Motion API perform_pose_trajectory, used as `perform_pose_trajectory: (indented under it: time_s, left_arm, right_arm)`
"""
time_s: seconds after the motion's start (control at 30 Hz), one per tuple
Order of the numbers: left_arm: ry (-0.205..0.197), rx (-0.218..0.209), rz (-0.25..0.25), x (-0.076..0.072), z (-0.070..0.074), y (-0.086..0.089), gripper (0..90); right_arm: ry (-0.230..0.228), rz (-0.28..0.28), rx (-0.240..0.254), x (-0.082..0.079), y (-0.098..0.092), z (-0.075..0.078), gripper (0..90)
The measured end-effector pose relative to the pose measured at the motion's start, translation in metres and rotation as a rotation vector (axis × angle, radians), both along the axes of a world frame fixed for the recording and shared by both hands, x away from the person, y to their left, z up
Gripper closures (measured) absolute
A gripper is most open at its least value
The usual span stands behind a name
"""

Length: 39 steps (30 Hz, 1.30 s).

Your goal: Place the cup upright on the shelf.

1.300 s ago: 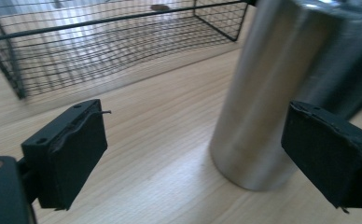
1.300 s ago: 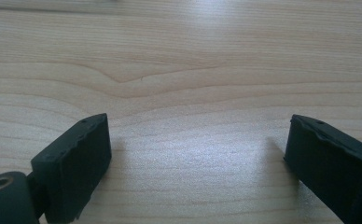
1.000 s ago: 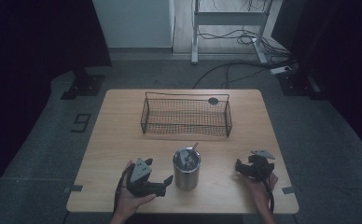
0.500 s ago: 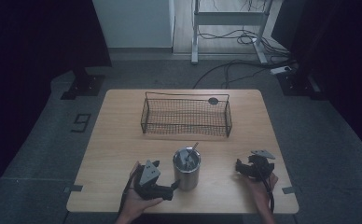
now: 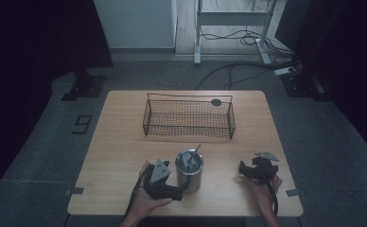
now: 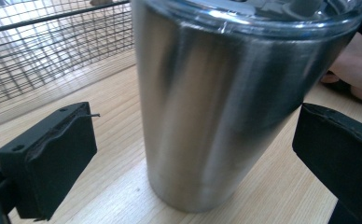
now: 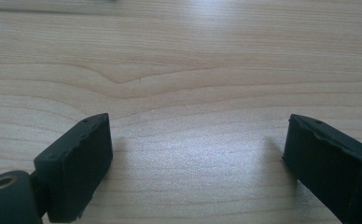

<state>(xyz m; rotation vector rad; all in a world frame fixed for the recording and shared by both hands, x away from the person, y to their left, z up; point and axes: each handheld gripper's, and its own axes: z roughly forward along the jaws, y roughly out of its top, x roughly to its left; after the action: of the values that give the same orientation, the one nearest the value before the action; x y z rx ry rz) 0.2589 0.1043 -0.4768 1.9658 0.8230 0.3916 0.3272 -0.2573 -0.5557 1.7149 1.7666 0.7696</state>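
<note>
We are looking down on table (image 5: 125, 142): steel tumbler (image 5: 189, 170) standing upright at lower centre of high view, straw poking from lid. Left gripper (image 5: 184, 187) sitting just left of tumbler, jaws having just been opening, now spread wide either side of tumbler, pads clear of metal. Right gripper (image 5: 242, 169) resting lower right, released, bare wood between jaws. Wire basket (image 5: 188, 118) sitting beyond tumbler, upper centre.

Both handheld grippers are matte black: the left gripper (image 5: 184, 188) carries a grey three-cornered plate on top, as does the right gripper (image 5: 242, 170), each with blocky rubber-faced fingers (image 6: 53, 154) and a dark trailing cable
</note>
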Motion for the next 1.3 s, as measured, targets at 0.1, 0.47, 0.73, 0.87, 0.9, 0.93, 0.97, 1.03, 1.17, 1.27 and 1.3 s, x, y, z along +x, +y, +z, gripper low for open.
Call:
perform_pose_trajectory:
  time_s: [0.1, 0.47, 0.73, 0.87, 0.9, 0.93, 0.97, 1.03, 1.17, 1.27, 1.3]
  left_arm:
    - [-0.003, 0.006, -0.002, 0.001, 0.000, -0.005, 0.0]
    - [0.007, -0.003, -0.017, 0.008, 0.002, -0.017, 0.0]
    - [0.027, -0.008, -0.010, 0.015, 0.002, -0.026, 0.0]
    - [0.037, -0.017, -0.010, 0.019, 0.002, -0.031, 0.0]
    - [0.036, -0.017, -0.004, 0.020, 0.001, -0.033, 0.0]
    - [0.036, -0.017, -0.004, 0.020, 0.001, -0.033, 0.0]
    - [0.033, -0.017, 0.000, 0.021, 0.000, -0.035, 0.0]
    - [0.035, -0.023, 0.003, 0.022, 0.000, -0.036, 0.0]
    - [0.020, -0.030, 0.004, 0.023, -0.001, -0.038, 0.0]
    - [0.006, -0.019, 0.005, 0.024, -0.003, -0.040, 0.9]
    - [0.006, -0.019, 0.005, 0.024, -0.003, -0.040, 1.3]
  right_arm:
    - [-0.001, 0.001, 0.000, 0.000, 0.000, 0.000, 7.9]
    - [-0.001, 0.001, -0.001, 0.000, 0.000, 0.000, 7.9]
    - [-0.001, 0.001, 0.000, 0.000, 0.000, 0.000, 8.0]
    - [-0.001, 0.000, 0.000, 0.000, 0.000, 0.000, 8.1]
    - [-0.002, 0.002, -0.002, 0.000, 0.000, 0.000, 8.2]
    - [-0.002, 0.002, -0.002, 0.000, 0.000, 0.000, 8.2]
    - [-0.002, 0.003, -0.002, 0.000, 0.000, 0.000, 8.2]
    - [-0.002, 0.002, -0.001, 0.000, 0.000, 0.000, 8.2]
    - [-0.003, 0.002, -0.002, 0.000, 0.000, 0.000, 8.2]
    - [-0.003, 0.003, -0.002, 0.000, 0.000, 0.000, 8.4]
    - [-0.004, 0.003, -0.002, 0.000, 0.000, 0.000, 8.4]
